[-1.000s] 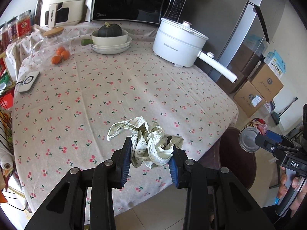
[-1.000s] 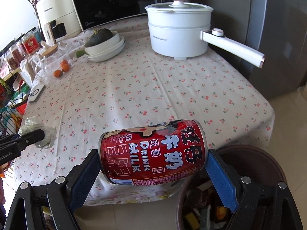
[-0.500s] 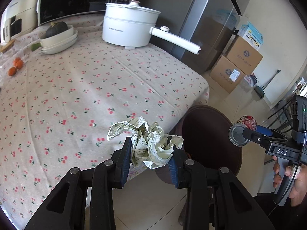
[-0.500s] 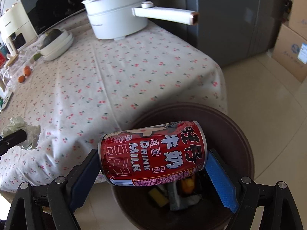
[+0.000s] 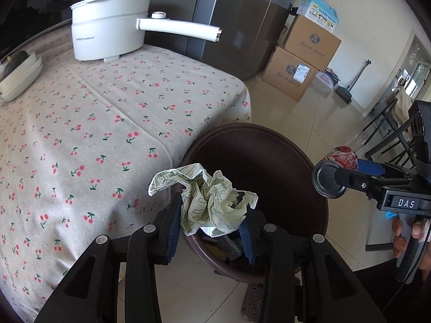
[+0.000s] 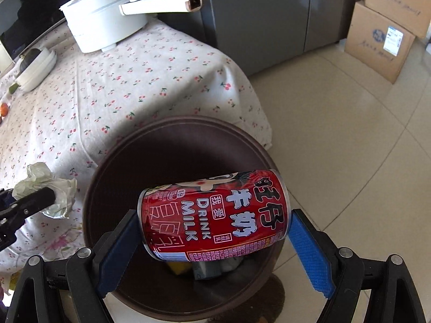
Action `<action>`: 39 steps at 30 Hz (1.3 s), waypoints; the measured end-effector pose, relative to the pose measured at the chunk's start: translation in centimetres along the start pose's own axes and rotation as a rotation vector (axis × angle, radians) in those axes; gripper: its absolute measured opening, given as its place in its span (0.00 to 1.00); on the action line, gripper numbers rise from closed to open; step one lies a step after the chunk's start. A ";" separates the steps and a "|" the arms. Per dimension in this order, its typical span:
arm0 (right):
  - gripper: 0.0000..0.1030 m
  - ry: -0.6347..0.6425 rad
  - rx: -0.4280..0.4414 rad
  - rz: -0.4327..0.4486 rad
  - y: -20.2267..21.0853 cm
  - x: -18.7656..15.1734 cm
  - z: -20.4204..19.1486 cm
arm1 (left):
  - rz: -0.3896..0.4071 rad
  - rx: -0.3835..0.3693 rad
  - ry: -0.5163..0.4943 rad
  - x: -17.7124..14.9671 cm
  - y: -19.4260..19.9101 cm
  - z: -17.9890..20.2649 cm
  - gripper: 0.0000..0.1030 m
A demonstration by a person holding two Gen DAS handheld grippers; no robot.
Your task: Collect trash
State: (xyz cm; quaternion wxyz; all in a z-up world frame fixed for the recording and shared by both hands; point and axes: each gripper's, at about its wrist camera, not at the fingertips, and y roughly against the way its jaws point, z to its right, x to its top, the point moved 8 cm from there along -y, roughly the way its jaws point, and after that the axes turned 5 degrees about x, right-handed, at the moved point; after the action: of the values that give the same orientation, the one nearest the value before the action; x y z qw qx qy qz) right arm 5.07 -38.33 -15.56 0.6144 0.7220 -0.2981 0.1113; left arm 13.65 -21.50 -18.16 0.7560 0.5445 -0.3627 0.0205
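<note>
Trash is in both our claws, hanging over the bin; the red milk can (image 6: 214,215) lies sideways across the right claw (image 6: 212,231), pinched end to end between the blue pads (image 6: 307,247), directly above the open mouth of the brown bin (image 6: 172,134); the crumpled paper (image 5: 208,202) is clamped in the left claw (image 5: 210,228), above the bin's near rim beside the tabletop's front corner.

Inside the bin we can make out some scraps already at the bottom, though what they are is too dim to tell; the bin stands on the tiled floor, tucked against the hanging cloth at the corner of the tabletop (image 5: 107,113).

We judge both pieces picked up and carried, with only the release left: opening the right claw should let the can fall cleanly in; the paper sits closer to the rim, so we would move it further over the middle before letting go.

On the tabletop's cherry-print cloth we see no loose trash in view; only the white pot (image 5: 107,35) near the far edge and stacked bowls (image 5: 18,75) at the left edge.
</note>
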 end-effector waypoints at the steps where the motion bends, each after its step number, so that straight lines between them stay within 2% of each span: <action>1: 0.88 -0.004 -0.001 0.000 0.0 0.0 0.2 | -0.006 0.023 -0.002 0.0 -0.4 0.0 0.63; 3: 0.88 -0.012 -0.001 -0.002 -0.1 0.1 0.4 | -0.011 0.073 0.007 0.1 -0.8 -0.4 0.76; 6: 0.88 -0.018 0.001 -0.001 -0.1 0.3 0.5 | -0.019 0.120 0.020 0.2 -1.0 -1.3 0.83; 12: 0.88 -0.012 0.004 0.000 -0.2 0.5 0.0 | -0.018 0.144 0.041 0.1 -0.3 -2.7 0.87; 21: 0.88 -0.015 0.007 -0.003 -0.3 0.4 -0.6 | -0.024 0.084 -0.011 -0.6 0.6 -1.7 0.93; 28: 0.88 -0.018 0.002 -0.011 -0.5 0.1 -0.5 | -0.065 0.098 0.003 -1.7 1.0 -2.8 0.93; 33: 0.88 -0.018 0.001 -0.023 -0.7 -0.3 -0.3 | -0.131 0.147 -0.014 -6.0 0.7 -4.8 0.93; 39: 0.88 0.008 0.038 -0.043 -0.7 -1.1 -0.8 | -0.225 0.189 -0.082 -14.8 -3.4 -6.7 0.93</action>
State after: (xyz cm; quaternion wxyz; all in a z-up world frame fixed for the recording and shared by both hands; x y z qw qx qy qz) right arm 4.73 -37.18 -16.51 0.6040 0.7394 -0.2777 0.1068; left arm 7.73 -11.91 -30.28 0.6833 0.6510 -0.3265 -0.0524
